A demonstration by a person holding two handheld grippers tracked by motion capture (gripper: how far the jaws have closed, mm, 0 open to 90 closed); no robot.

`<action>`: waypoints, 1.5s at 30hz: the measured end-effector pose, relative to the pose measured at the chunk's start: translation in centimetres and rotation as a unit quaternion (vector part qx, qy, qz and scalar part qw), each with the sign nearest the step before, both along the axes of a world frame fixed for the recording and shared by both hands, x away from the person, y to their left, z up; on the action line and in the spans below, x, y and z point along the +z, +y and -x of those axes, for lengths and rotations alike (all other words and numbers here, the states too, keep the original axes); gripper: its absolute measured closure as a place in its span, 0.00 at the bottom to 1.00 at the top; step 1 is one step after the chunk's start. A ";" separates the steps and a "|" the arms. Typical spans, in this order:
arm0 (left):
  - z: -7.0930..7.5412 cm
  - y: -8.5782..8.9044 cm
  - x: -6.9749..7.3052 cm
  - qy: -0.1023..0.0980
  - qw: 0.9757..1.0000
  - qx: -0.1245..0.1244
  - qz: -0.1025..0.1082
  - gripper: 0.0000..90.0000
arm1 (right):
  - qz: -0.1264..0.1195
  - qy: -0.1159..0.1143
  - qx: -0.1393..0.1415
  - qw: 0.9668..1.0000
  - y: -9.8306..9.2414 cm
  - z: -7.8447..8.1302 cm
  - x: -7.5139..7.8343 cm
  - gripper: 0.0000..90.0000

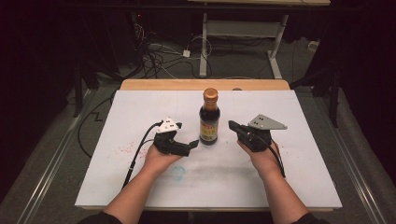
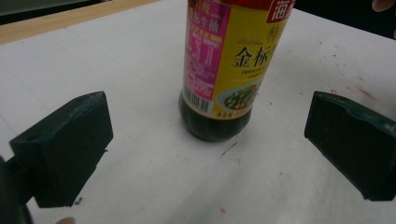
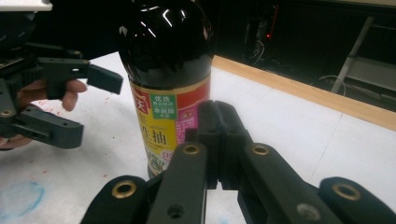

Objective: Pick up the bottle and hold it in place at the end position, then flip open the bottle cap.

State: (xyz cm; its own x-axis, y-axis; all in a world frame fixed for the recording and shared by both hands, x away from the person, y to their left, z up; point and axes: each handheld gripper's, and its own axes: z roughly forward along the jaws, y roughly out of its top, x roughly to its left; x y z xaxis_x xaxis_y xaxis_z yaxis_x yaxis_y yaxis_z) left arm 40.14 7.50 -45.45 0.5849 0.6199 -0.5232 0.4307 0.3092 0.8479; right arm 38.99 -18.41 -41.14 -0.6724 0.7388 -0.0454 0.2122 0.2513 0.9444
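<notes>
A dark soy sauce bottle (image 1: 209, 119) with a gold cap and a yellow and pink label stands upright at the middle of the white table sheet (image 1: 140, 182). My left gripper (image 1: 192, 145) lies just left of the bottle's base and points at it. In the left gripper view its jaws stand wide apart (image 2: 210, 147), with the bottle (image 2: 224, 70) a little ahead of them and untouched. My right gripper (image 1: 232, 125) is just right of the bottle. Its pads (image 3: 218, 126) are pressed together with nothing between them, close to the bottle's label (image 3: 163, 121). The left gripper (image 3: 91, 105) shows open beyond.
The sheet carries red specks (image 1: 123, 150) and a faint blue smudge (image 1: 177, 171). A wooden table edge (image 1: 187, 84) runs along the back. Behind it on the floor are cables (image 1: 154, 58) and the white legs of a desk (image 1: 203, 46).
</notes>
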 end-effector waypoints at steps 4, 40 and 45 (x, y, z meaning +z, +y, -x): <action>-0.6 -1.3 0.2 -0.003 1.000 -0.010 -0.002 0.01 | 0.002 -0.003 0.004 1.000 0.1 0.0 0.4 1.00; -3.0 -4.9 0.9 -0.029 0.999 -0.038 -0.011 0.30 | 0.007 -0.010 0.014 1.000 1.2 -1.4 2.9 1.00; -2.9 -4.9 0.7 -0.036 0.999 -0.037 -0.008 0.31 | 0.007 -0.009 0.016 1.000 1.4 -1.5 3.4 1.00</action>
